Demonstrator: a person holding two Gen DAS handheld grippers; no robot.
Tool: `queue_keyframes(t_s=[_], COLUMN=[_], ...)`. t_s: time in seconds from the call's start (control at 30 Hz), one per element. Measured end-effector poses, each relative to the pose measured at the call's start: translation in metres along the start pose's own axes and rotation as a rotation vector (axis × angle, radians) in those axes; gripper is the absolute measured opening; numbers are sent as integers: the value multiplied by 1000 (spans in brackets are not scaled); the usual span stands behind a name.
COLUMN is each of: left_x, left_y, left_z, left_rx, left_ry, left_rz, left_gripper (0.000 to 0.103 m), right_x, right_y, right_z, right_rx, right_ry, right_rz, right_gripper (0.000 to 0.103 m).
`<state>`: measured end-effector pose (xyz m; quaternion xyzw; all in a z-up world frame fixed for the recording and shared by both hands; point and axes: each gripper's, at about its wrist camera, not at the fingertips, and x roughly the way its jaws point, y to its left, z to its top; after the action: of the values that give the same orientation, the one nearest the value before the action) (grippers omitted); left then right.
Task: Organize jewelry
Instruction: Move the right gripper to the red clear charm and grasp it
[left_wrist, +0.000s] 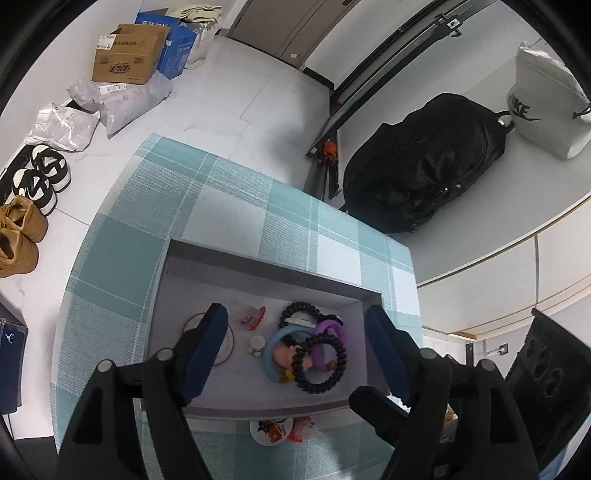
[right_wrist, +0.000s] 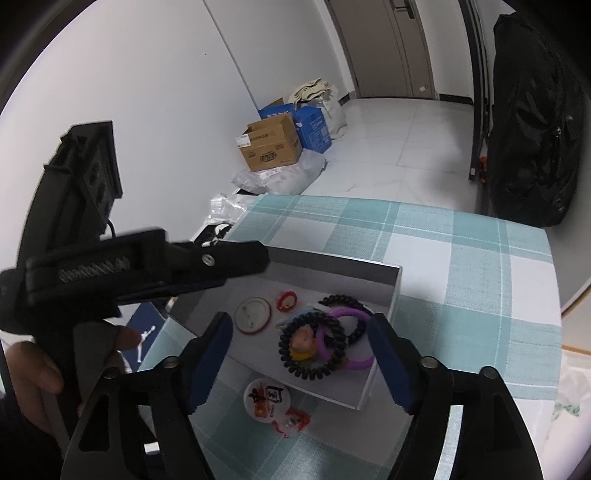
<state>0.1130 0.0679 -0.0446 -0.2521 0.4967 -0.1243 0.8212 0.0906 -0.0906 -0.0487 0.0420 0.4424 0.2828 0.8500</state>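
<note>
A shallow grey box (left_wrist: 266, 271) (right_wrist: 332, 273) sits on the checked tablecloth. Inside lie black coil hair ties (left_wrist: 320, 363) (right_wrist: 312, 345), a purple ring (left_wrist: 332, 338) (right_wrist: 354, 339), a blue ring (left_wrist: 275, 350), a small doll charm (left_wrist: 286, 356) (right_wrist: 304, 341), a red charm (left_wrist: 253, 317) (right_wrist: 287, 300) and a round red-rimmed badge (left_wrist: 225, 341) (right_wrist: 253, 314). Outside, by the box's near edge, lie a round printed badge (right_wrist: 266, 398) (left_wrist: 269, 430) and a red charm (right_wrist: 293, 419). My left gripper (left_wrist: 295, 350) is open above the box. My right gripper (right_wrist: 301, 360) is open above the box's near side.
The left gripper's body (right_wrist: 129, 266) shows at the left in the right wrist view. The teal checked cloth (left_wrist: 236, 206) covers the table. Beyond it are a black backpack (left_wrist: 424, 166), cardboard boxes (left_wrist: 127, 55), plastic bags and shoes (left_wrist: 40, 177) on the floor.
</note>
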Motion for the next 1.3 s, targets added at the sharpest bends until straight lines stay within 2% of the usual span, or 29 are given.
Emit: queue_keyframes(t_s=[0.13, 0.3, 0.7, 1.0, 1.23, 1.3], left_x=[-3, -5, -21, -31, -35, -31], left_y=[-1, -2, -13, -20, -7, -2], left_z=[-2, -9, -40, -62, -76, -78], left_rx=[8, 15, 152, 237, 210, 193], left_ry=[-10, -8, -61, -77, -56, -32], left_rz=[8, 4, 119, 155, 174, 183], left_gripper=[74, 74, 74, 74, 74, 74], right_x=[-7, -20, -38, -43, -39, -33], right_y=[3, 4, 0, 7, -6, -8], right_z=[-3, -7, -24, -48, -63, -67], right_rx=[-17, -26, -26, -55, 27, 39], right_ry=[-24, -75, -99, -51, -6, 41], right_rz=[0, -28, -50, -76, -71, -47], right_gripper=[76, 83, 84, 84, 84, 84])
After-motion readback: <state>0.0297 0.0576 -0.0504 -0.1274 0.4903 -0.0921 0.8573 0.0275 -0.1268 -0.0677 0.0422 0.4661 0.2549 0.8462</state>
